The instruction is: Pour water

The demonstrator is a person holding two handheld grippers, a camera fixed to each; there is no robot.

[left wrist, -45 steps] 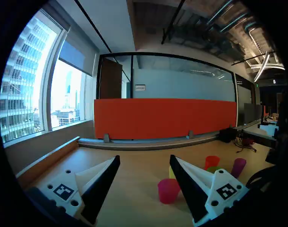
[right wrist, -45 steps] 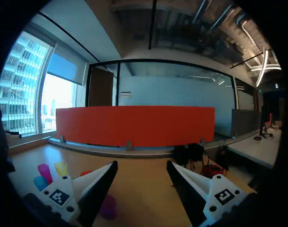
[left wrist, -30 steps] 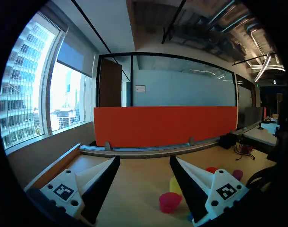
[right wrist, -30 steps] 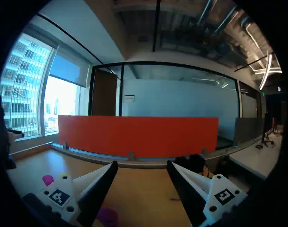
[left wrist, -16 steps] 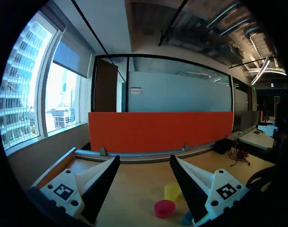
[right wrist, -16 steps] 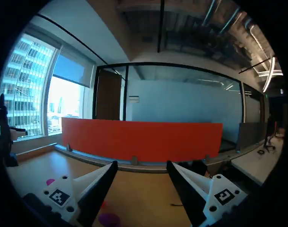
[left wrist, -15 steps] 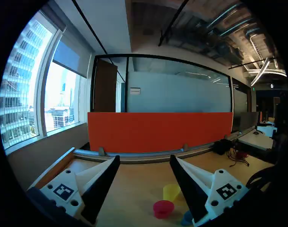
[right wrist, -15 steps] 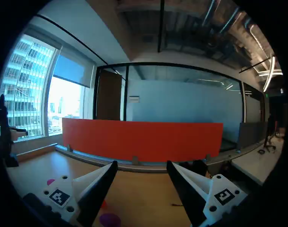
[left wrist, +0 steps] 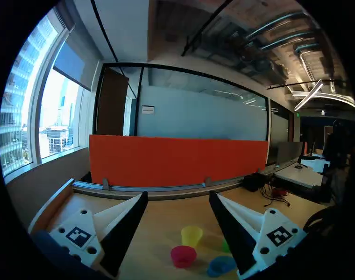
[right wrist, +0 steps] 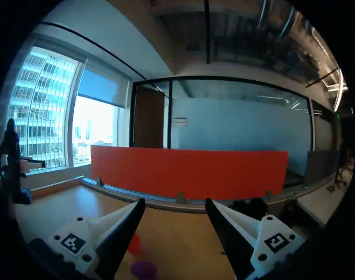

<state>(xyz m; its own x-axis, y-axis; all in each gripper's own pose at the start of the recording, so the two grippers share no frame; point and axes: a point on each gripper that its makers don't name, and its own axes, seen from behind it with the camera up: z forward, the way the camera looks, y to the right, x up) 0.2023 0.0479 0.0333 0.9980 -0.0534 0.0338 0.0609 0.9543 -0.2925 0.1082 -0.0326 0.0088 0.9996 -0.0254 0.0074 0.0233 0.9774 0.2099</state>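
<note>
In the left gripper view my left gripper (left wrist: 177,219) is open above the wooden table (left wrist: 163,219), nothing between its fingers. Below and beyond it stand a yellow cup (left wrist: 191,235), a pink cup (left wrist: 183,256), a blue cup (left wrist: 220,265) and a green cup (left wrist: 225,245) partly hidden by the right finger. In the right gripper view my right gripper (right wrist: 175,224) is open and empty. A red cup (right wrist: 134,244) and a purple cup (right wrist: 144,269) sit low between its fingers. The left gripper (right wrist: 11,168) shows at the far left edge.
An orange divider panel (left wrist: 177,160) runs across the back of the table, with a glass wall behind it. Windows (left wrist: 23,116) line the left side. Cables and dark bags (left wrist: 266,186) lie at the right end, near further desks.
Both grippers have turned and tilted up a little. In the left gripper view the cups slid leftward and blue and green ones came into sight. The purple cup sank lower in the right gripper view.
</note>
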